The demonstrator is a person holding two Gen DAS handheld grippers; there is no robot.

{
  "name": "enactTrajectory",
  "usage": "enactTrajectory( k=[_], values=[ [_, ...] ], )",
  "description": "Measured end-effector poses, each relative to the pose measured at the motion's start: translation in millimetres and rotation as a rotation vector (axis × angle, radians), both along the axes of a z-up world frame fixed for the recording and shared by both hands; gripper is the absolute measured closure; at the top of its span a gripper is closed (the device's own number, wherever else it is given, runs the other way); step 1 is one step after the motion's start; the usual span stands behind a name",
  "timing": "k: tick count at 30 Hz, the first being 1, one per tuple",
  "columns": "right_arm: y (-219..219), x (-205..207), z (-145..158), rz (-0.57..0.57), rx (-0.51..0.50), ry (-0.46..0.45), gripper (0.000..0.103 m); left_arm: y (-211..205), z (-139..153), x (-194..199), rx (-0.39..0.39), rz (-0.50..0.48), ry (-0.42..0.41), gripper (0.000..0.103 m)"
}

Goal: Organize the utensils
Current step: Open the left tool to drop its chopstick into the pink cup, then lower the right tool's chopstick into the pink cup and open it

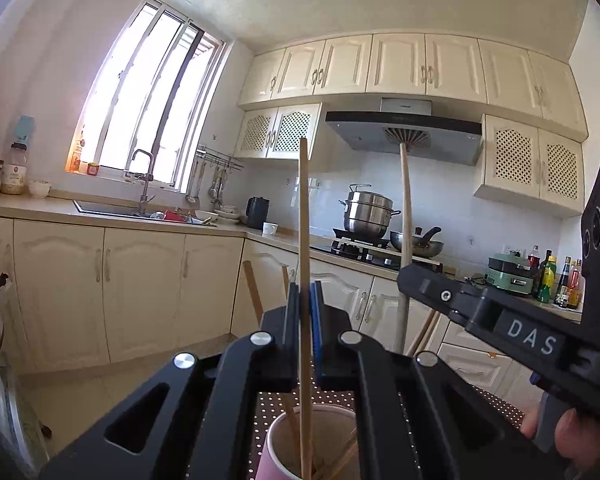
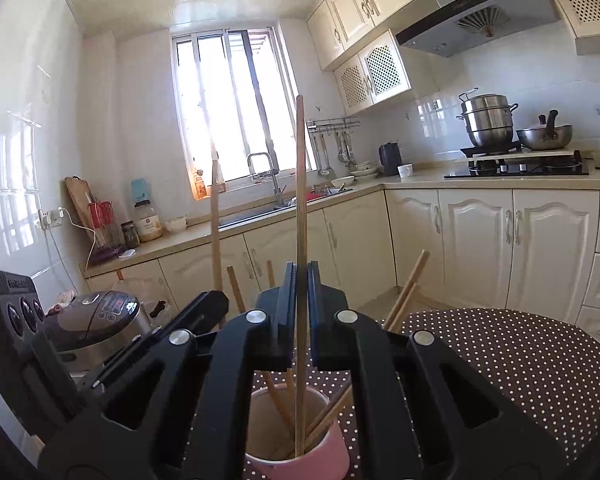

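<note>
Holding one wooden chopstick upright in my left claw, I am pinching it tight, the two jaws closed flat against its sides. Its lower end is dipping into the pink paper cup that is standing on the brown polka-dot tablecloth just below my fingers. My right claw is doing the same with a second chopstick: the jaws are clamped on it with no gap showing, the stick is standing nearly vertical, and its bottom end is sitting inside the same cup. From the left view I am seeing the right claw coming in from the side with that second chopstick rising above it, close beside mine but not touching it. Several more chopsticks are leaning loosely in the cup, fanning out to both sides over its rim. A fingertip of the hand carrying the right tool is showing at the lower edge. Behind the cup, cream cabinets are running along the counter, with a steel steamer pot on the stove and a rice cooker off to the left.
</note>
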State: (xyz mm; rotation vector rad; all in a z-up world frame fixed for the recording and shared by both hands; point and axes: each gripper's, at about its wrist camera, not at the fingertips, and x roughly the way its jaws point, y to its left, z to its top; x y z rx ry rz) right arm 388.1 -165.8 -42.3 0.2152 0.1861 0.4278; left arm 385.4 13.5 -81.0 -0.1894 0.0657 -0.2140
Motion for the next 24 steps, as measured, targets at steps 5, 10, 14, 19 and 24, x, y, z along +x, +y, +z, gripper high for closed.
enactTrajectory(
  k=[5,10,14,19,24],
  values=[
    [-2.7,-12.1,-4.0,0.007,-0.009,0.013,0.097,-0.3,1.3,-9.8,0.024,0.002,0.014,0.091],
    [-3.1,-23.4,-7.2,0.011,-0.019,0.025,0.097,-1.1,4.9,-20.2,0.042,0.016,0.027,0.075],
    [-2.9,-31.9,-8.3,0.017,-0.022,0.031,0.097,0.2,10.0,-30.4,0.045,0.026,0.027,0.073],
    [-2.1,-37.2,-8.9,0.026,-0.015,0.043,0.097,-0.2,15.2,-41.4,0.082,0.056,0.035,0.066],
    [0.7,-40.0,-10.6,0.035,-0.020,0.062,0.097,1.3,18.6,-49.9,0.104,0.076,0.044,0.063]
  ],
)
